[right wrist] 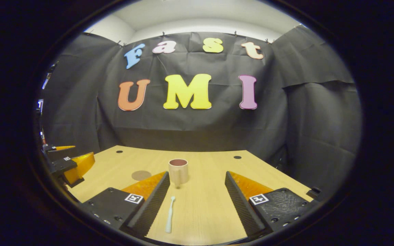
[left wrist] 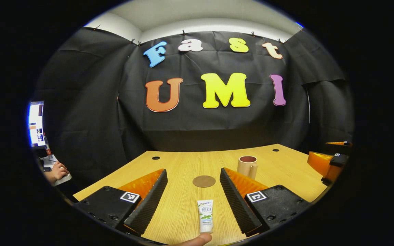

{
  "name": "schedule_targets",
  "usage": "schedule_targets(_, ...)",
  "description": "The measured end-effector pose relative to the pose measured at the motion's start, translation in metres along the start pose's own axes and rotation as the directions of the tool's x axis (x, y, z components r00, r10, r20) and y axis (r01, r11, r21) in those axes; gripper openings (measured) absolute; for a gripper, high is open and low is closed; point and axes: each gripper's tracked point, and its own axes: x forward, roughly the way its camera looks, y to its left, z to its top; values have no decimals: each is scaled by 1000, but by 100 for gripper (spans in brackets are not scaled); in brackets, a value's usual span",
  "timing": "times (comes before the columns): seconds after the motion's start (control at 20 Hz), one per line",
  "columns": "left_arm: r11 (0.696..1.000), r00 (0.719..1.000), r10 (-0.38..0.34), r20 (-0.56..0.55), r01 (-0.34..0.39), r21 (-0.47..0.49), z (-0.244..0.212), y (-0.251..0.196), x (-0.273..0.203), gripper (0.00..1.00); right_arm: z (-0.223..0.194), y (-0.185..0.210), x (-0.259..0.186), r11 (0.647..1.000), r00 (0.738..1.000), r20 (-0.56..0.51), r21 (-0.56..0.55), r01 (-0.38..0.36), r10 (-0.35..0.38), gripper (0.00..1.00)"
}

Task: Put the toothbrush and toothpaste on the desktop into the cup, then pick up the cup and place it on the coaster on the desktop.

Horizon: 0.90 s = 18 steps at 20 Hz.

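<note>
Left gripper view: a fingertip (left wrist: 197,240) at the bottom edge, just at the near end of the toothpaste (left wrist: 206,216), which lies flat on the bench (left wrist: 183,164) between the spread fingers of the left claw (left wrist: 193,201), untouched by them. Beyond it the coaster (left wrist: 204,181); the cup (left wrist: 247,166) stands upright to its right. Right gripper view: right claw (right wrist: 197,205) wide open, empty; toothbrush (right wrist: 170,214) lies by its left finger, cup (right wrist: 178,172) ahead.

black cloth wall (right wrist: 197,130) | wooden desk (right wrist: 210,205) | monitor, perhaps (left wrist: 35,123)
</note>
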Motion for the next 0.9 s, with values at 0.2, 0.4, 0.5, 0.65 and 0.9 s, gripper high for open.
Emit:
schedule_targets(0.2, 1000, 1000, 8, -9, -8, -15, -5, 4, -1, 98, -20, 3, 9, 999, 999, -38, -38, 2, -4, 95)
schedule_targets(0.4, 1000, 1000, -5, -25, 4, -13, -16, 4, 0, 98, -57, 15, 27, 999, 992, -122, -38, -25, 20, 95)
schedule_targets(0.5, 1000, 999, -11, -36, 10, -12, -24, 3, 0, 100, -78, 22, 35, 998, 985, -169, -41, -39, 32, 95)
schedule_targets(0.65, 999, 998, -29, -62, 28, -16, -38, -2, 4, 98, -107, 37, 45, 997, 968, -243, -33, -68, 58, 95)
schedule_targets(0.9, 999, 992, -47, -119, 43, -32, -64, -4, 11, 98, -137, 53, 65, 994, 941, -331, -49, -96, 75, 90)
